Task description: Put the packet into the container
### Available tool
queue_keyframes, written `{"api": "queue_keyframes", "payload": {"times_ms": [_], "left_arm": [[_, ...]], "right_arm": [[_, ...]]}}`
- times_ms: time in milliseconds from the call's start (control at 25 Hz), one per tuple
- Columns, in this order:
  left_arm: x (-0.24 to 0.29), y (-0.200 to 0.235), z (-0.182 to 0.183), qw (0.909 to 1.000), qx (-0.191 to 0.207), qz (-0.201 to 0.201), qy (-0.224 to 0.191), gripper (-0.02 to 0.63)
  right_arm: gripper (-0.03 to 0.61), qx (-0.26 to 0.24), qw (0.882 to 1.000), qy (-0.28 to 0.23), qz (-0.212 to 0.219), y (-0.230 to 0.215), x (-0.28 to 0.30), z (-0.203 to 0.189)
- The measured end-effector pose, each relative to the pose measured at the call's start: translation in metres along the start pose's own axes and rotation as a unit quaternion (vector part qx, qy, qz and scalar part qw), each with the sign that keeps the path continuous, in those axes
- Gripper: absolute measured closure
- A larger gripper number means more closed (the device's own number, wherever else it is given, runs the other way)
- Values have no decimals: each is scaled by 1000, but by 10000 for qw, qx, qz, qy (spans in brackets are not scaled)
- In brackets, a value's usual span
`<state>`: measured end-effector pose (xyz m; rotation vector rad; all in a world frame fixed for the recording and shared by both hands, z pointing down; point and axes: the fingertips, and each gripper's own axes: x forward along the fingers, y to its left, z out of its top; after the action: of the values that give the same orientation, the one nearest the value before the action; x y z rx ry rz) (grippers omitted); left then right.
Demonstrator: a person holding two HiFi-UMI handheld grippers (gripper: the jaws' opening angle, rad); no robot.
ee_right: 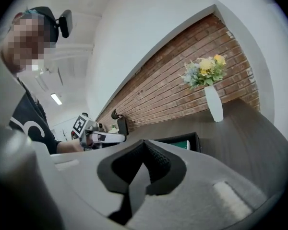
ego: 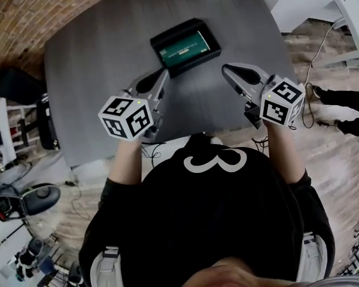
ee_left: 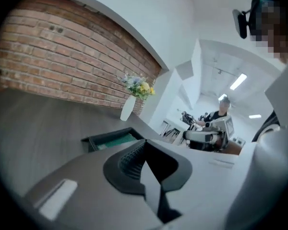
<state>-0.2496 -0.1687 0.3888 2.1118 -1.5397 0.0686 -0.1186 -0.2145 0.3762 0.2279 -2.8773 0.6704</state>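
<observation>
Packet (ego: 188,48): green, laid flat inside the container (ego: 173,30), with pale print across its face; the print cannot be read.

Container: black, rectangular and open-topped, set at an angle on the far half of the table (ego: 96,70). Nothing else is seen in it.

Left gripper (ego: 164,73): held above the table on the near side of the container, its tips pointed toward the container's near corner and clear of it. The jaws are seen pressed together in the left gripper view, with nothing between them.

Right gripper (ego: 226,69): held above the table to the right of the container, apart from it. The jaws are seen closed together in the right gripper view, with nothing held.

Table: dark grey, with rounded corners.

Vase (ee_right: 213,103): white and upright, placed at the far edge of the table beyond the container and filled with yellow and pale flowers (ee_right: 204,71).

Brick wall (ee_left: 62,61): red-brown, seen beyond the table.

Floor (ego: 341,154): wood-patterned, seen around the table.
</observation>
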Motion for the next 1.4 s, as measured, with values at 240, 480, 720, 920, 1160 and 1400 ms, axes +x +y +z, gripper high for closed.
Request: {"api": "queue_keyframes", "payload": {"times_ms": [240, 480, 720, 920, 1160, 1400], "left_arm": [[-31, -61, -25, 9995, -212, -16, -250, 601], [-47, -75, -21, 9985, 42, 381, -388, 600], [-55, -90, -13, 9979, -72, 242, -590, 601], [-53, -95, -13, 9979, 25, 326, -553, 601], [-52, -100, -7, 9975, 268, 335, -559, 601], [-50, -102, -13, 9981, 136, 266, -530, 601]], "right_arm": [[577, -368, 9985, 100, 397, 45, -10, 1], [577, -176, 9976, -104, 666, 73, -21, 2], [577, -219, 9975, -112, 660, 79, -25, 0], [577, -270, 9974, -113, 655, 83, -31, -3], [577, -247, 9980, -166, 551, 83, -37, -3], [577, -329, 9982, -136, 473, 82, -37, -8]]}}
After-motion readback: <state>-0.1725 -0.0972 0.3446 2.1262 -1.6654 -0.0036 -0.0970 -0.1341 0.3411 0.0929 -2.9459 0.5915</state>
